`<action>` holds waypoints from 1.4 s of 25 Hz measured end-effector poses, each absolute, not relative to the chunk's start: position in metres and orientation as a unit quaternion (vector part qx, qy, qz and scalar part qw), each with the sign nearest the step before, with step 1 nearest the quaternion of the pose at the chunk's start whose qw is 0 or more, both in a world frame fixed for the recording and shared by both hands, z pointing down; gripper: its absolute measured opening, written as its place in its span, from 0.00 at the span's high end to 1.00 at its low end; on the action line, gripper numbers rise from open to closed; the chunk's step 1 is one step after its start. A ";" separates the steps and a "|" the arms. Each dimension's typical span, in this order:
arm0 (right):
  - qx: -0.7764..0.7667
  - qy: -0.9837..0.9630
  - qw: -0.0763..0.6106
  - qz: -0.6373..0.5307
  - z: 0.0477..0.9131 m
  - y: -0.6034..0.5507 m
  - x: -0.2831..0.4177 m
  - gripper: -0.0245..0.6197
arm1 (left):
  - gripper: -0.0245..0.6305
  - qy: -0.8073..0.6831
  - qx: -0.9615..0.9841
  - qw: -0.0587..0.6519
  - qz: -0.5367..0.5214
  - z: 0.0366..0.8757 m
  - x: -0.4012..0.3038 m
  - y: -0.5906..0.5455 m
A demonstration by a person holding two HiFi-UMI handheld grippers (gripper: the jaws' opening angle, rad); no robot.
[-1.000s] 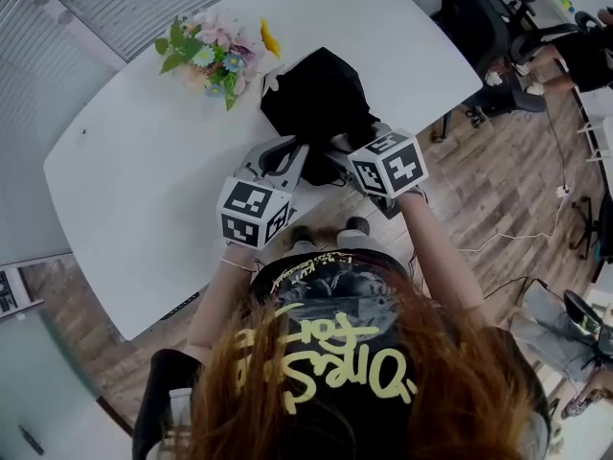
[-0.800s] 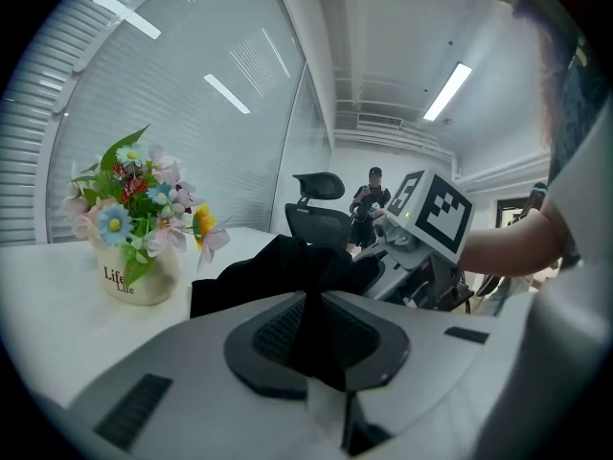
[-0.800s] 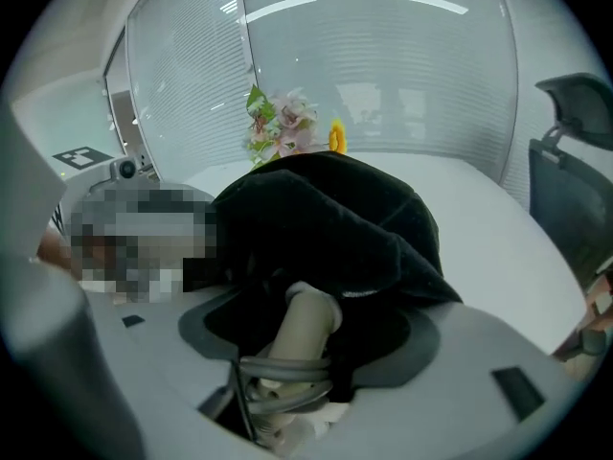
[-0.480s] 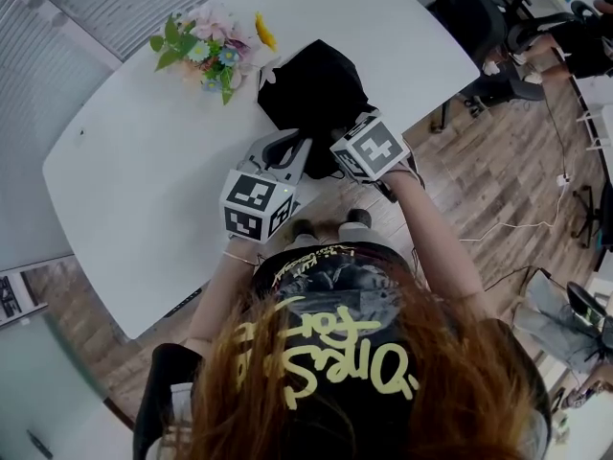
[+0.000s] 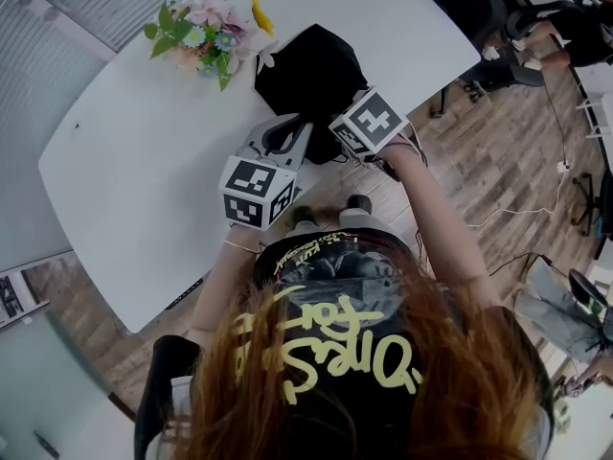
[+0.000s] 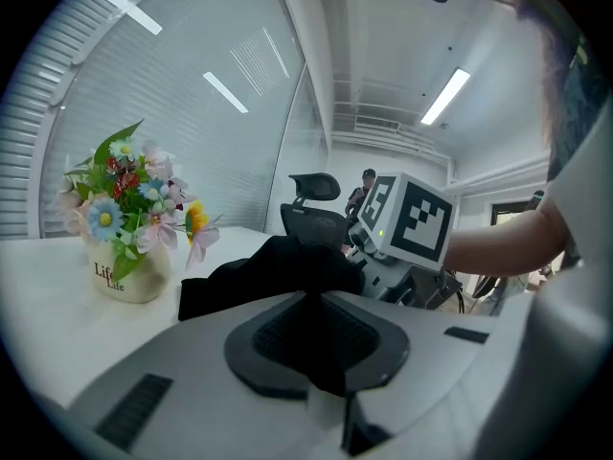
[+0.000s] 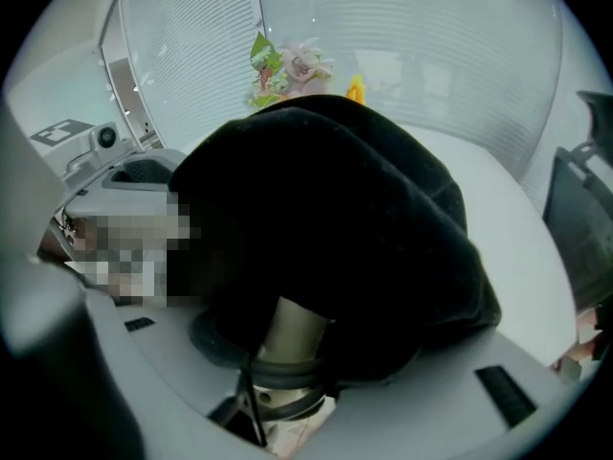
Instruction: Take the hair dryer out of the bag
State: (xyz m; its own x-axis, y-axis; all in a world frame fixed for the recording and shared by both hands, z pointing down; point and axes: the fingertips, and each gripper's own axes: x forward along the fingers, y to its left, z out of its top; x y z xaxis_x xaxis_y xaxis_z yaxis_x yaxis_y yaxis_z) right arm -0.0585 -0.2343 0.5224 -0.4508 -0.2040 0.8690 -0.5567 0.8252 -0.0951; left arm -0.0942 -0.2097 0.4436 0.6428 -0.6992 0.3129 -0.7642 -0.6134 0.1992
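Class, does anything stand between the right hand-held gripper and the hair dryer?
Nothing does: the hair dryer's handle sits between the right hand-held gripper's jaws, which have just been closing. The black bag covers the rest.

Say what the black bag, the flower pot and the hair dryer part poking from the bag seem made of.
The bag: probably soft matt black cloth; it slumps and folds.
The flower pot: likely glazed cream ceramic; smooth, with a slight sheen.
The hair dryer handle: seemingly smooth beige plastic with a black ring, though the dim light leaves it open.
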 end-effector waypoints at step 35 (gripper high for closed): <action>0.099 -0.870 0.449 0.178 0.502 -0.209 -0.023 0.65 | 0.85 -0.530 0.816 0.171 0.157 0.464 -0.111 -0.231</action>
State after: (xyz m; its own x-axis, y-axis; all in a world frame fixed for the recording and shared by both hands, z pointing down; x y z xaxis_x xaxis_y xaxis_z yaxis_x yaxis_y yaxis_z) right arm -0.0233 -0.2086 0.5023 -0.5772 -0.0131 0.8165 -0.3324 0.9171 -0.2202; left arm -0.1113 -0.2315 0.4643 0.3892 -0.8108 0.4371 -0.9182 -0.3796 0.1132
